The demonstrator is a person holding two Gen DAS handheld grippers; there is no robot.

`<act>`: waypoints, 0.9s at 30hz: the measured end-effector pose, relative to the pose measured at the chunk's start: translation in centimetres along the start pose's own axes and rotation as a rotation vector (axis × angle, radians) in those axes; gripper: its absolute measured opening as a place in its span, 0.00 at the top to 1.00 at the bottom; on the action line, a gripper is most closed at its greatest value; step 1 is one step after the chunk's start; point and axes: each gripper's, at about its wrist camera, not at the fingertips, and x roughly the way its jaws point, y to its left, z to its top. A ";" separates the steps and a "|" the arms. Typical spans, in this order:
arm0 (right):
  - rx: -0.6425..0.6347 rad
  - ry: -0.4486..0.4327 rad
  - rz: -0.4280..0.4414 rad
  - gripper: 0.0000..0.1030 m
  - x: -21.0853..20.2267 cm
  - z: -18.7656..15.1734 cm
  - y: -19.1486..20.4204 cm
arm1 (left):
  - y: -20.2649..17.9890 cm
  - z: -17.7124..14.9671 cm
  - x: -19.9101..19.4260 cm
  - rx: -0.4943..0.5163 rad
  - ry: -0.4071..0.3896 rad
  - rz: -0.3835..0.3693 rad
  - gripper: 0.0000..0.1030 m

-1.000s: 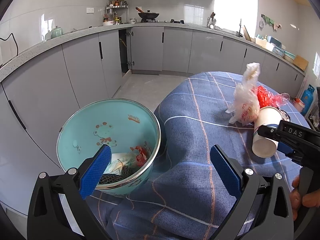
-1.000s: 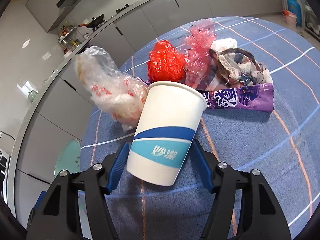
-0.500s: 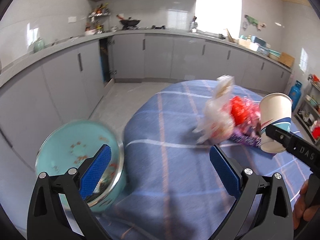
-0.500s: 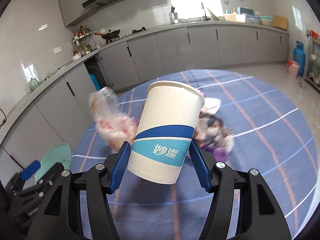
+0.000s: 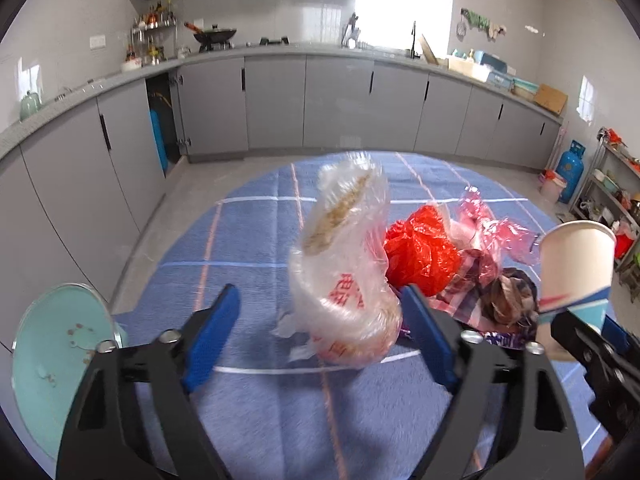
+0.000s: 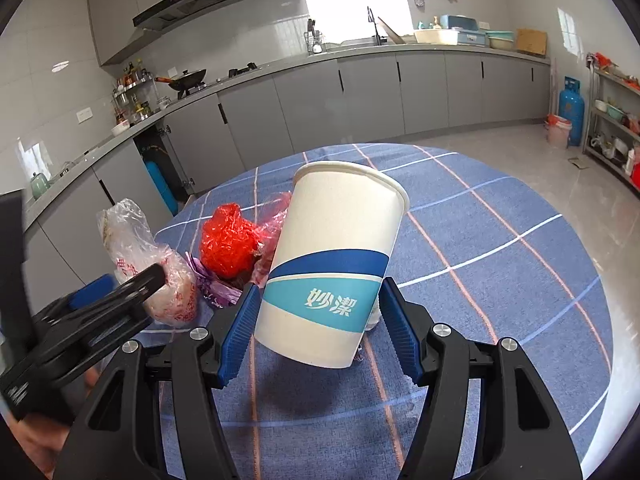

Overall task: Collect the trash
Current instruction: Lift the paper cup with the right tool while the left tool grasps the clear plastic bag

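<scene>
Right wrist view: the right gripper (image 6: 318, 332) clamps a white paper cup (image 6: 332, 264) with blue bands between its blue fingers (image 6: 240, 330), lifted above the blue checked tablecloth (image 6: 480, 280). Left wrist view: the left gripper (image 5: 320, 336) has just been closing its fingers around a clear plastic bag (image 5: 346, 268) resting on the cloth; the right pad is at the bag, the left pad apart. A red plastic bag (image 5: 422, 254) lies just behind. A teal bin (image 5: 56, 364) stands at the left edge.
</scene>
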 end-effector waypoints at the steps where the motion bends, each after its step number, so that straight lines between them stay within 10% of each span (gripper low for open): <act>1: 0.009 0.005 0.004 0.40 0.0 -0.1 -0.1 | -0.1 0.0 0.5 -0.004 0.013 -0.005 0.35; 6: 0.014 0.011 0.020 0.40 0.0 -0.5 -0.1 | -0.1 -0.5 1.3 -0.014 0.040 -0.046 0.68; 27: -0.110 -0.023 0.099 0.40 -3.2 -2.8 6.1 | 5.6 -3.7 -7.2 -0.099 -0.032 -0.022 0.72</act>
